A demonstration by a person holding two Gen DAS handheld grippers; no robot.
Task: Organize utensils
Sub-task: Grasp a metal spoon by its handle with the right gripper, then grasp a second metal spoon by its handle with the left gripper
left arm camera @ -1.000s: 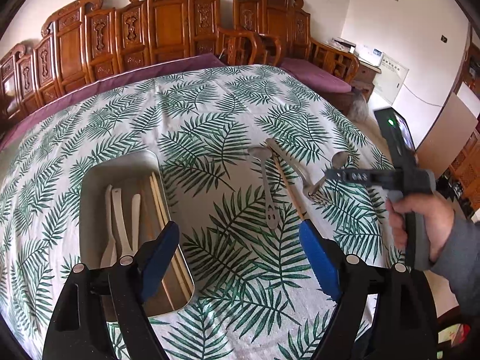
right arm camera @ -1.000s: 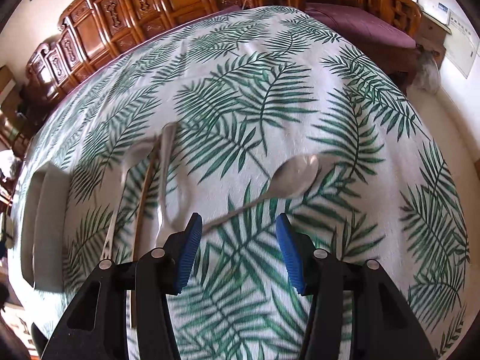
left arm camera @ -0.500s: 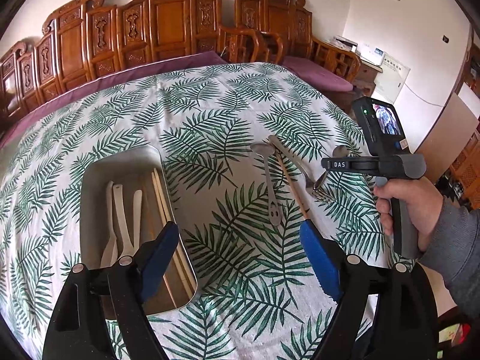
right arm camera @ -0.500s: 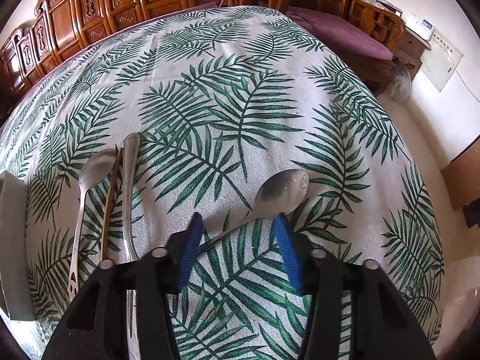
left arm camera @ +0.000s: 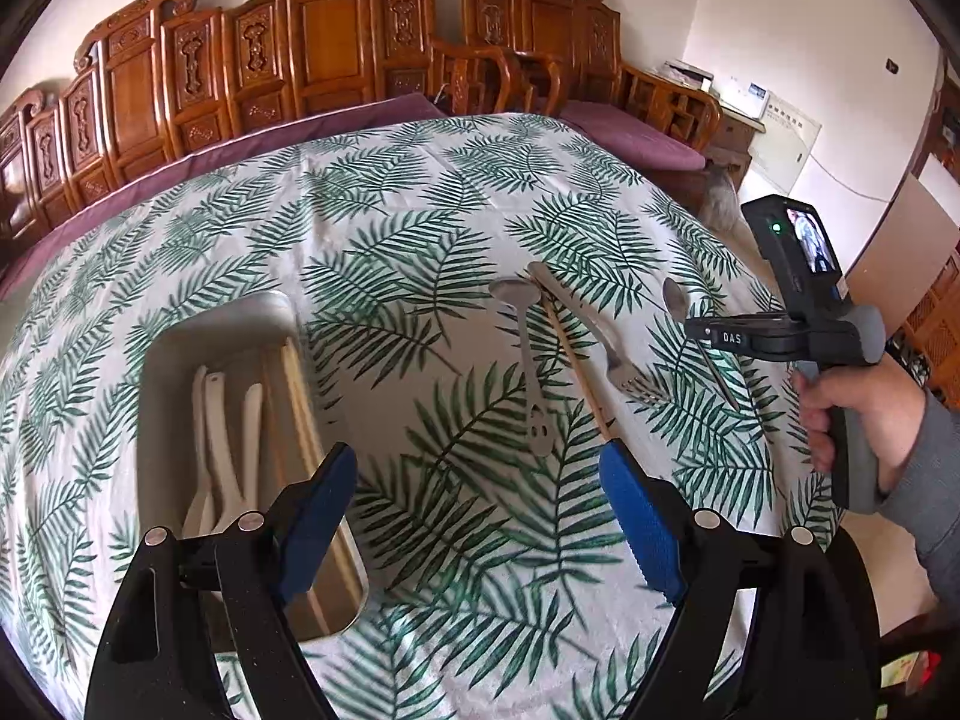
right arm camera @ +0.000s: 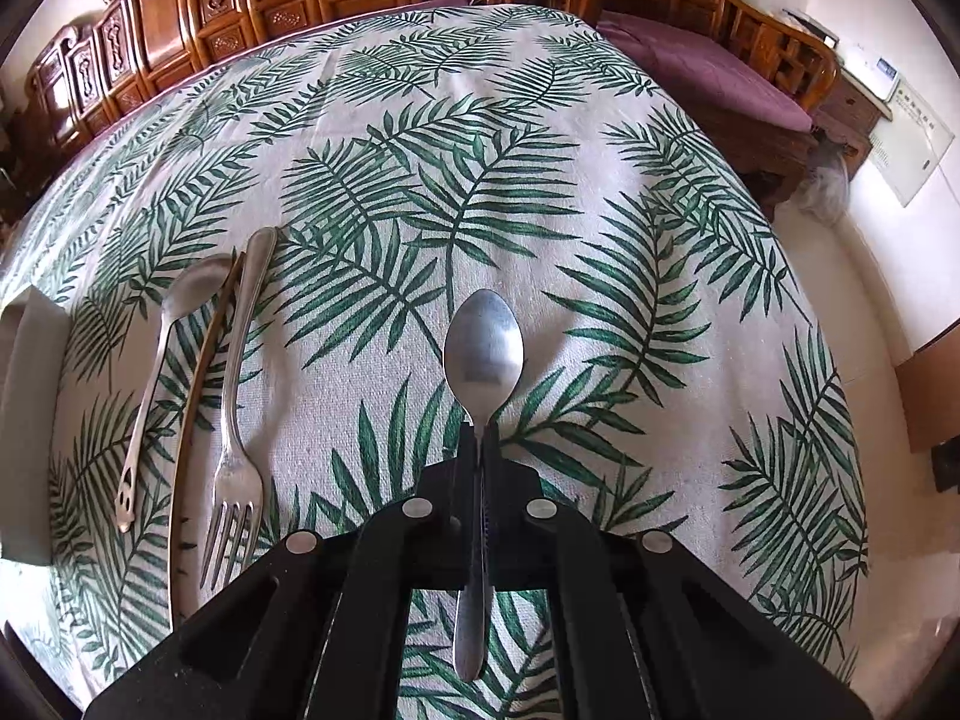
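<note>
My right gripper is shut on the handle of a metal spoon, bowl pointing away from me over the leaf-print cloth. The same spoon and right gripper show at the right of the left wrist view. My left gripper is open and empty, above the cloth between a metal tray and the loose utensils. The tray holds white spoons and chopsticks. A second spoon, a wooden chopstick and a fork lie on the cloth.
Carved wooden chairs and a purple cushioned bench ring the far side of the table. The table's right edge drops to the floor. The tray edge shows at the left of the right wrist view.
My right gripper has closed on the spoon's handle and turned it, so the spoon now points straight ahead. The left gripper has hardly moved.
</note>
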